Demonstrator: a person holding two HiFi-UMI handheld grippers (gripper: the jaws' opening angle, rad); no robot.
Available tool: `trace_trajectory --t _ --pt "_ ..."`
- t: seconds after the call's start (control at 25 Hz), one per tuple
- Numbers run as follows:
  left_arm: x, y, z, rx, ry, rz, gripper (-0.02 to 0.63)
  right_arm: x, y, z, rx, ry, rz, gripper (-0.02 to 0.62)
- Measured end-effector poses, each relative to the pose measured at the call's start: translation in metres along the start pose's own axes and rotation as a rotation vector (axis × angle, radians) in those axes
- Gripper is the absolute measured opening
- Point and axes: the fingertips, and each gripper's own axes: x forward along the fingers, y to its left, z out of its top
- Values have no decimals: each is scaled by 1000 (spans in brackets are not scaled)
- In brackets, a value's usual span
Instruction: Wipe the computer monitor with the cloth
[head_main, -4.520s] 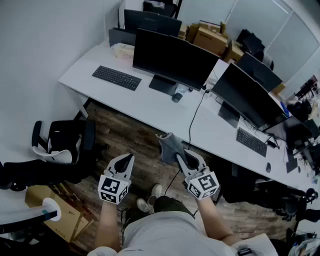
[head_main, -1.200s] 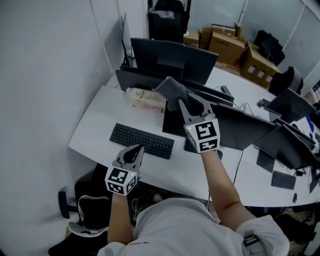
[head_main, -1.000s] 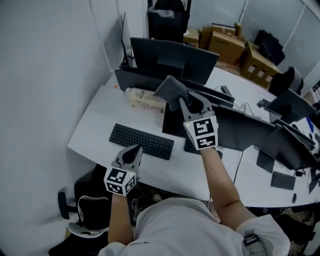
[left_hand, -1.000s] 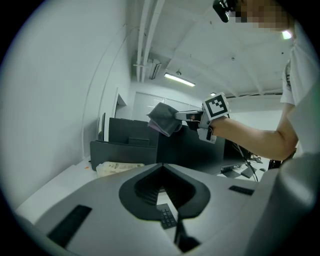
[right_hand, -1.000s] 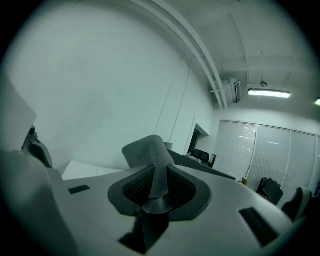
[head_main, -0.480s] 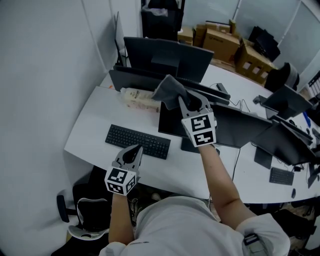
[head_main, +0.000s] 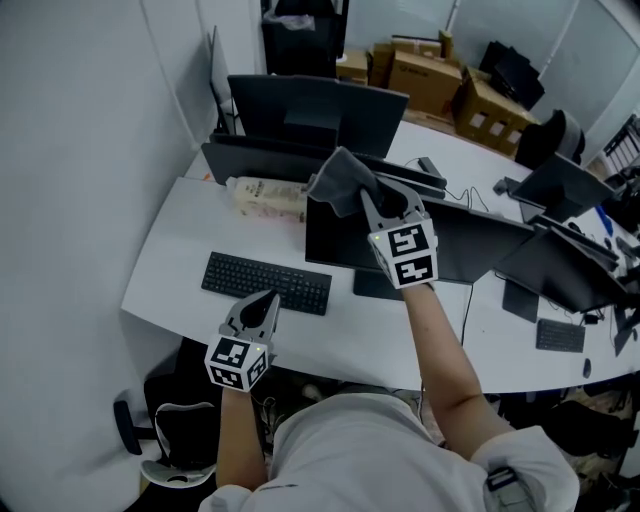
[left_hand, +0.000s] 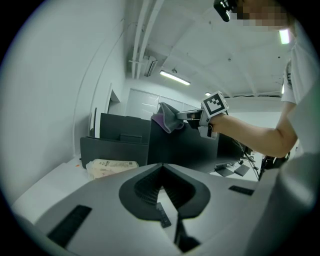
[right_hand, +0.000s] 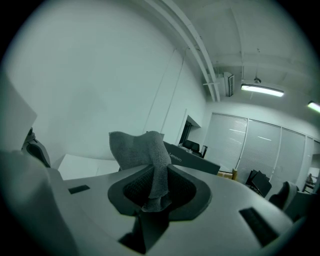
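A grey cloth hangs bunched from my right gripper, which is shut on it and held up near the top edge of the dark computer monitor on the white desk. In the right gripper view the cloth stands up between the closed jaws. My left gripper hovers low over the desk's front edge, near the black keyboard, shut and holding nothing. From the left gripper view I see the monitor with the cloth at its top left corner.
Behind the monitor stand a second dark monitor and a flat dark panel. A pale packet lies beside it. More monitors line the desk to the right. Cardboard boxes sit at the back. An office chair stands below the desk.
The person has walked up to the desk and raised the right gripper with the cloth to the monitor's top edge. In the last second the view has shifted slightly; both grippers stay shut.
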Motion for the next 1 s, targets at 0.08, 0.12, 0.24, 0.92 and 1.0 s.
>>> trace_trajectory --t 0.08,0.12,0.24,0.92,1.0 --pt "2 -2 0 0 0 -11 0 -4 -5 -3 2 6 -15 87" --pt "3 -3 -1 1 1 -18 2 -7 -8 -5 2 9 -22 87" --pt "7 -8 -2 5 6 -43 0 -14 -16 -10 2 19 -45 88" --pt "39 -47 -5 57 45 -193 0 -54 -54 -35 -34 55 -137 89" --pt "45 -52 -3 65 47 -204 2 -58 -58 -38 -39 56 -143 89"
